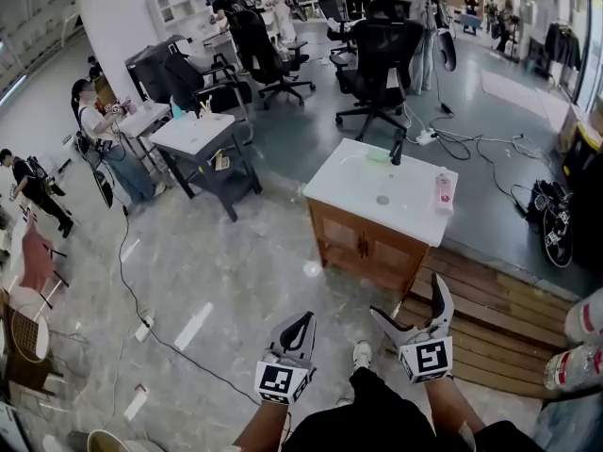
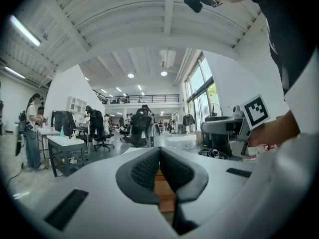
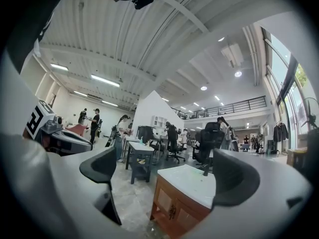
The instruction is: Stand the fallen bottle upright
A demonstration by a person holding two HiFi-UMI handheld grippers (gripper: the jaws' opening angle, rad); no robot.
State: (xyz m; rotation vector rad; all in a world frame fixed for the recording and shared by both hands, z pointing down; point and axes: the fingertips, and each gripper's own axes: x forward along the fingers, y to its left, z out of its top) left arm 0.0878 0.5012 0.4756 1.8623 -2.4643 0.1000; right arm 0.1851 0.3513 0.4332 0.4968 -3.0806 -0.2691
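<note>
A pink and white bottle (image 1: 443, 193) lies on its side near the right edge of the white countertop (image 1: 358, 182) of a wooden sink cabinet (image 1: 363, 246). Both grippers hang well short of the cabinet, above the floor in front of it. My left gripper (image 1: 302, 321) is shut, its dark pads (image 2: 144, 169) pressed together with nothing between them. My right gripper (image 1: 411, 301) is open and empty. In the right gripper view, the right gripper (image 3: 167, 172) frames the cabinet (image 3: 174, 208) between its jaws; I cannot make out the bottle there.
A black faucet (image 1: 398, 148) stands at the back of the countertop. A wooden step (image 1: 490, 318) lies to the cabinet's right. A grey cart (image 1: 203, 153), office chairs (image 1: 377, 64), floor cables (image 1: 160, 342) and people (image 1: 108, 144) fill the room to the left and beyond.
</note>
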